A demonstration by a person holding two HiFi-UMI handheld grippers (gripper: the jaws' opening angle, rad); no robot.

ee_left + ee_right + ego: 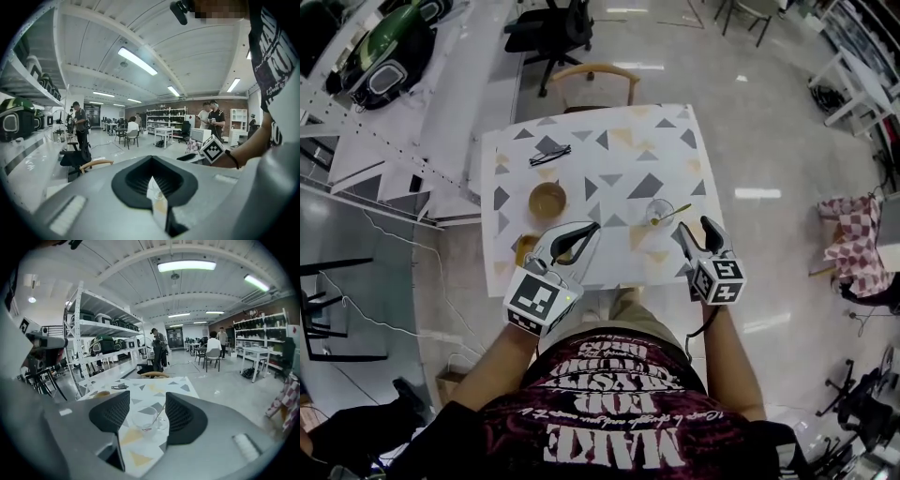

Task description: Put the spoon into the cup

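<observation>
A clear glass cup point(657, 213) stands on the right half of the patterned table point(581, 127). The spoon point(673, 212) rests in it, handle leaning out to the right. In the right gripper view the cup point(148, 420) and spoon point(159, 414) show between the jaws, a little ahead of them. My right gripper point(696, 230) is open and empty just short of the cup, at the table's front right. My left gripper point(586, 230) hovers over the front left of the table, shut with nothing in it; its pads point(136, 180) leave only a thin slit.
A brown bowl point(547, 199) sits mid-left on the table and a pair of glasses point(549, 155) lies farther back. A small yellowish object point(525, 248) is partly hidden under the left gripper. A wooden chair point(592, 82) stands behind the table. Shelving point(93, 333) lines the left.
</observation>
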